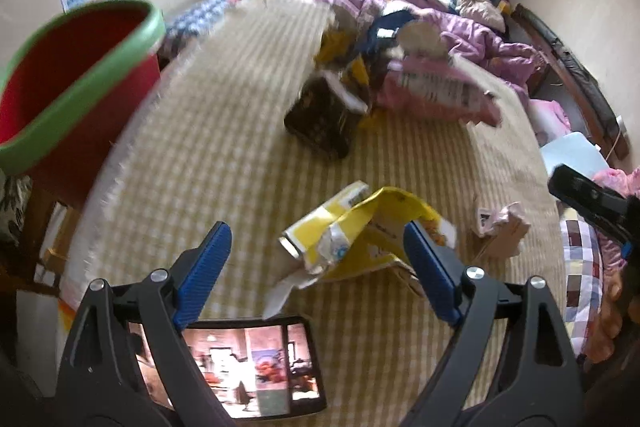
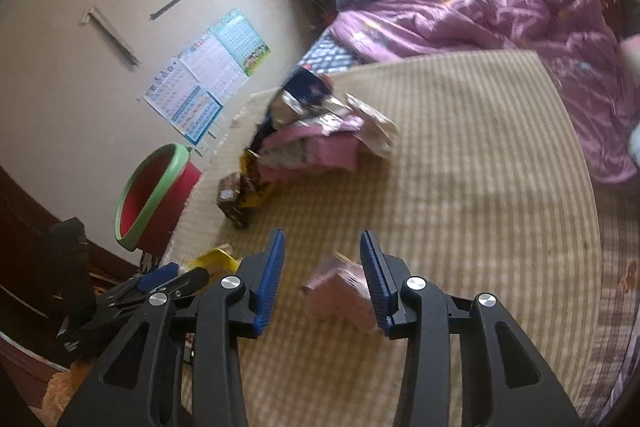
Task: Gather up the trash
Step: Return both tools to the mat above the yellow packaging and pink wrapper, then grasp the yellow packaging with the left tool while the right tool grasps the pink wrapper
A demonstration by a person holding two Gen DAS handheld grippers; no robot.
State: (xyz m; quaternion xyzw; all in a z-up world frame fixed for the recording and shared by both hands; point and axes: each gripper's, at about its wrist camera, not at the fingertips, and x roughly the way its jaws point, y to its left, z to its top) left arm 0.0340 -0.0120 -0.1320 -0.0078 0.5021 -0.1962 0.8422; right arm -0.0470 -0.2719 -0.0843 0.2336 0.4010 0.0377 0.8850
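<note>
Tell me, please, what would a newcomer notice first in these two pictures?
Probably the red bin with a green rim, standing at the mat's left edge. Next, the crumpled yellow package lying on the checked mat between the open fingers of the left gripper. Farther back, a heap of pink and dark wrappers lies before the purple quilt.

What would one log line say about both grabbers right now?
left gripper: open over yellow carton | right gripper: open around pink carton, not pressing | red bin: beside mat
</note>
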